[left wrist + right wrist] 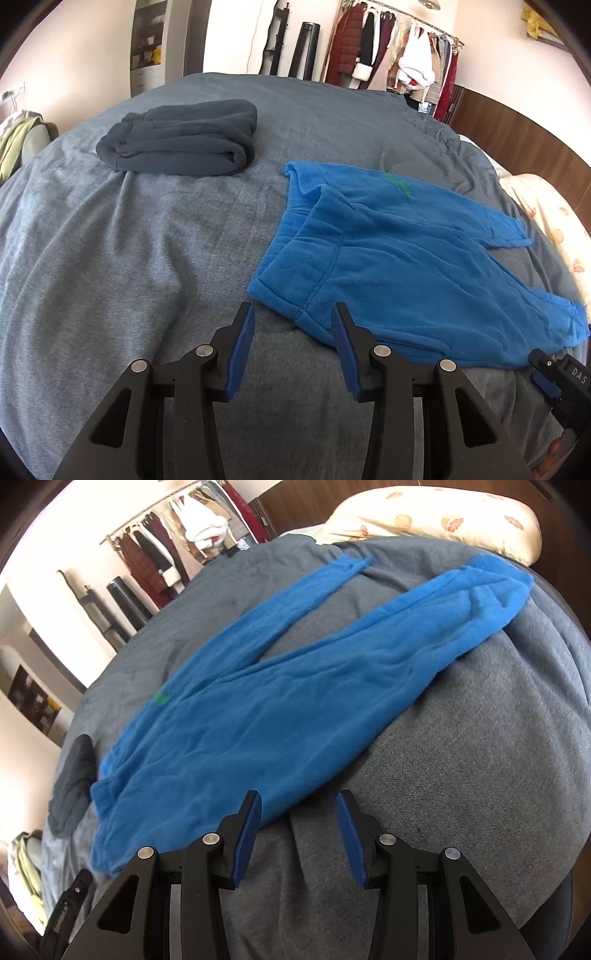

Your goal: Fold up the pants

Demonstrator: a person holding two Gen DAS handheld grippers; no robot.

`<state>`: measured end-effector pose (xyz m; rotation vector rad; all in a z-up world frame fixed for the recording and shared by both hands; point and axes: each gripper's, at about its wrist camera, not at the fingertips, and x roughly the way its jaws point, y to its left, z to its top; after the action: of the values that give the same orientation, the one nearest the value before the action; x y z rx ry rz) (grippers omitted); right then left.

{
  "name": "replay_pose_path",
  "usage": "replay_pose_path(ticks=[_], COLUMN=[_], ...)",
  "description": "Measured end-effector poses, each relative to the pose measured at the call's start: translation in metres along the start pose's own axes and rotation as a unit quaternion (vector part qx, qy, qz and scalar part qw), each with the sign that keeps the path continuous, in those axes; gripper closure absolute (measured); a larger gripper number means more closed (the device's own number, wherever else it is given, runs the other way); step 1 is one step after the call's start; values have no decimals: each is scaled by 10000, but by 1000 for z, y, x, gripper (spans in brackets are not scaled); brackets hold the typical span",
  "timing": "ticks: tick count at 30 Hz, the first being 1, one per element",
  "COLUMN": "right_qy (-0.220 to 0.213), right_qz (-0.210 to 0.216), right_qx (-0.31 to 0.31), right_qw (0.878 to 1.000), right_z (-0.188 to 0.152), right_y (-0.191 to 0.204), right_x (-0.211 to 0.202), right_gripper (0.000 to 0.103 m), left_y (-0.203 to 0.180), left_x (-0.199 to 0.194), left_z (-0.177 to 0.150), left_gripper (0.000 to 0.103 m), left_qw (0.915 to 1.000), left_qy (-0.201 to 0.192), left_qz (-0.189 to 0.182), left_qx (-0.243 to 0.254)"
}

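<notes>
Bright blue fleece pants (388, 258) lie spread flat on the grey bed cover (129, 240), waistband toward the left and the two legs fanned apart toward the pillow. My left gripper (293, 314) hovers open just in front of the near waistband corner, nothing between its blue pads. In the right wrist view the same pants (258, 709) stretch away from me; my right gripper (299, 801) stands open at the near edge of the thigh part, with only bed cover (461, 775) between its pads. The right gripper's tip (546, 373) shows at the lower right of the left wrist view.
A folded dark grey garment (181, 142) lies on the bed beyond and left of the pants. A floral pillow (436, 517) sits at the head end past the leg cuffs. A clothes rack (399, 55) with hanging clothes stands behind the bed.
</notes>
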<state>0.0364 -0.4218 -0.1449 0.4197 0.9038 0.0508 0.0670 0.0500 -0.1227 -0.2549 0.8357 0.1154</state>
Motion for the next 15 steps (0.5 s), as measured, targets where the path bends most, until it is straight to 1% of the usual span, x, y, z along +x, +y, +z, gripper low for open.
replay_pose_path(ticks=[3, 5, 11, 14, 15], right_qy=[-95, -64, -54, -83, -88], right_qz=[-42, -95, -184, -216, -233], right_qx=[70, 128, 27, -157, -185], right_qw=[9999, 9999, 9998, 9996, 9995], right_z=[1, 2, 5, 7, 8], right_y=[-1, -2, 3, 7, 8], right_x=[3, 7, 13, 14, 15], right_gripper=[60, 60, 60, 60, 62], left_y=[1, 0, 2, 3, 3], left_x=[8, 14, 31, 34, 34], left_z=[1, 2, 5, 5, 5], left_gripper=[61, 61, 62, 69, 70], left_qw=[10000, 9999, 9993, 9991, 9992], left_qy=[41, 80, 344, 362, 341], left_qz=[32, 69, -116, -125, -113], left_qx=[-12, 5, -128, -189, -176])
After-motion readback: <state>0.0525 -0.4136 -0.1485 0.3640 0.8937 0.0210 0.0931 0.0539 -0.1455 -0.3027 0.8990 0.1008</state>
